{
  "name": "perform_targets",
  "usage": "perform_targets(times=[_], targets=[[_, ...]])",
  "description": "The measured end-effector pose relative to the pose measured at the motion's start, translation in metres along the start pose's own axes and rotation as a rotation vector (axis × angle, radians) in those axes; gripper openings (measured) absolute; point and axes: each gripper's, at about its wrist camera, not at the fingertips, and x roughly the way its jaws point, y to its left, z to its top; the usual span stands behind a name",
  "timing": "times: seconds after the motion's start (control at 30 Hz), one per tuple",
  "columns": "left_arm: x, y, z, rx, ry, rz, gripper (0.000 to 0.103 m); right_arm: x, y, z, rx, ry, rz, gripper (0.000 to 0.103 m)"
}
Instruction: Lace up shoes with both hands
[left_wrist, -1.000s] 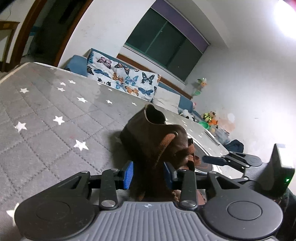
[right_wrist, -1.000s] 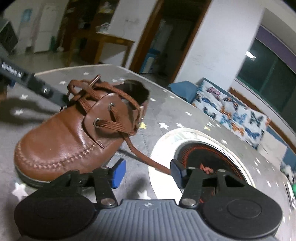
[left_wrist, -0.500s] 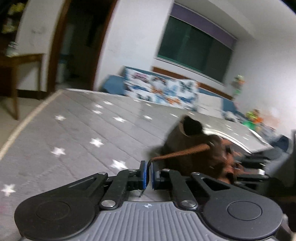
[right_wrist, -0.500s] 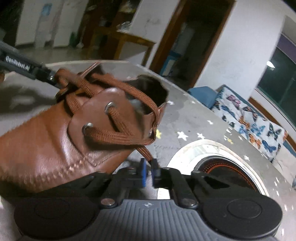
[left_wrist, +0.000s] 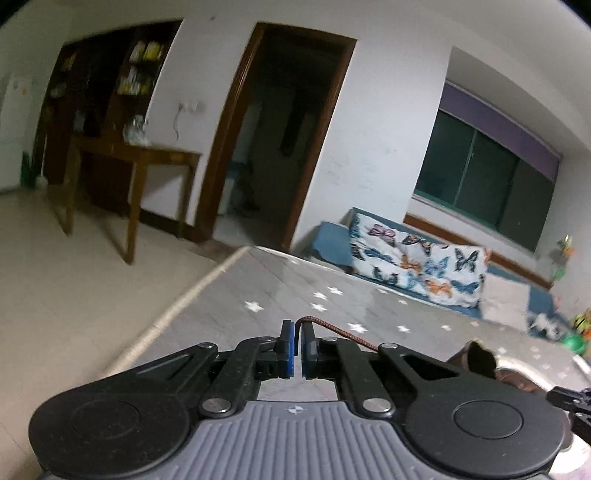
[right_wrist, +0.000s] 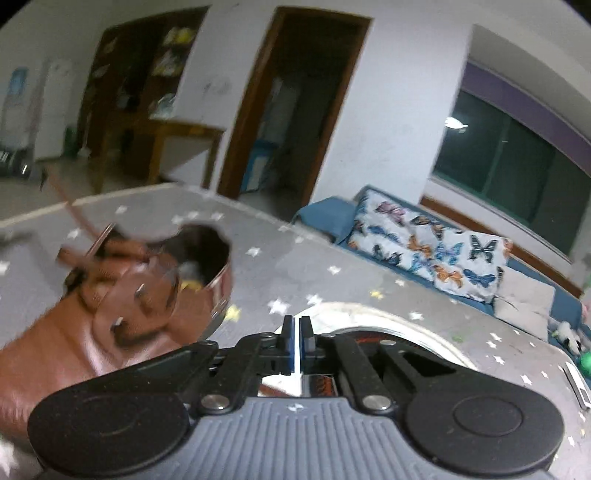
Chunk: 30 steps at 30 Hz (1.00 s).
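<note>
Left hand-held gripper (left_wrist: 297, 332) swung left, lace (left_wrist: 341, 331) clamped

Blurred brown leather shoe (right_wrist: 74, 343) lies on starred mat, lace (left_wrist: 343, 332) apparently pulled taut.

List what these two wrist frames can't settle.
- Right gripper: fingers shut; no lace shows between them, and the linkage hides whatever sits lower down.
- Brown shoe, right view: eyelets and lacing smeared by motion blur.
- Shoe in the left view: only its collar shows, behind the left gripper, which pinches the lace end.
- Shelf contents, left view: too small and blurred.
</note>
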Motion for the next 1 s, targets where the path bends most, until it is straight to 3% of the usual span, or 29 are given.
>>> perform_targets(times=[0.03,0.1,0.23,0.37,0.47,0.5,0.53,0.67,0.73,0.9,1.0], targets=[[-0.001,0.003,0.002,-0.002,-0.009,0.022,0.003,0.003,0.005,-0.003,-0.034,0.020,0.020,0.006],[-0.004,0.012,0.007,-0.023,-0.024,0.065,0.003,0.010,0.017,-0.010,-0.110,0.043,0.036,0.031],[-0.011,0.028,0.019,-0.066,-0.054,0.092,0.003,0.024,0.039,-0.019,-0.222,0.065,0.069,0.035],[-0.020,0.033,0.028,-0.059,-0.091,0.115,0.003,0.039,0.039,-0.015,-0.209,0.051,0.082,0.035],[-0.024,0.036,0.035,-0.080,-0.110,0.114,0.003,0.047,0.024,-0.013,-0.112,0.062,0.137,0.022],[-0.025,0.036,0.036,-0.083,-0.113,0.112,0.003,0.050,0.018,-0.012,-0.065,0.077,0.153,0.008],[-0.026,0.036,0.037,-0.082,-0.115,0.111,0.003,0.051,0.012,-0.011,-0.008,0.083,0.171,0.003],[-0.029,0.034,0.041,-0.082,-0.128,0.100,0.003,0.038,-0.014,-0.006,0.219,0.030,0.193,0.001],[-0.030,0.032,0.046,-0.083,-0.139,0.088,0.003,0.022,-0.028,0.003,0.334,-0.039,0.190,0.001],[-0.038,0.023,0.063,-0.083,-0.201,0.037,0.003,-0.017,-0.058,0.032,0.488,-0.218,0.203,0.001],[-0.046,0.012,0.073,-0.078,-0.237,-0.004,0.003,-0.034,-0.072,0.045,0.553,-0.305,0.259,0.000]])
